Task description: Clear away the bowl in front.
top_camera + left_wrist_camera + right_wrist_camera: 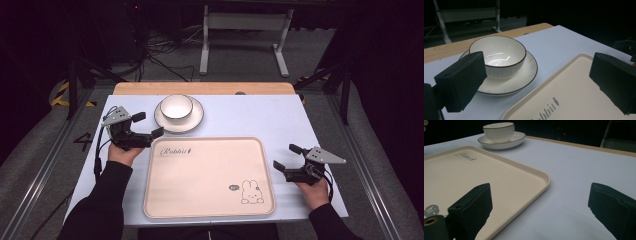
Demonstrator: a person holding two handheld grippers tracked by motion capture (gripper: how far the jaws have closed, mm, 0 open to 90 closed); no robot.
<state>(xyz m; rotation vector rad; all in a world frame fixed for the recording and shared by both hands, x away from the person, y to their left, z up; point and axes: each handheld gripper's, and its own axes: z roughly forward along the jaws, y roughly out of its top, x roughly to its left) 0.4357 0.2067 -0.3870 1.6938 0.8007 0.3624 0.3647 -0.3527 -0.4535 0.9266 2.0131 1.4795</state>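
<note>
fig. near edge of counter (280, 120), high view: right gripper (285, 156) held in person's right hand, just off the right rim of the tray (200, 175); fingers (471, 207) spread wide, nothing between them. in the right gripper view one finger hangs over the tray's rim, the other over bare counter, i.e. straddling that edge w/o touching it.

centre: tray is cream plastic w/ raised lip, "rabbit" print and a small bunny drawing; lies flat, nothing on it.

left side, farther in: left gripper (147, 125) in person's left hand, near the tray's far-left corner, aimed toward the bowl (497, 56). fingers (461, 80) spread, nothing held; bowl sits ahead between their lines, not yet touched.

far: white ribbed bowl w/ dark rim line stands upright in a matching saucer (524, 77), just beyond the tray's far edge, left of centre.

handling (judgement): bowl and saucer look glazed ceramic, so stiff, fairly heavy for size, slippery, will chip if knocked. best hold prob. across the bowl's rim wall, one finger inside, one outside. bowl rests loose on saucer, so lifting saucer alone risks it sliding.
</note>
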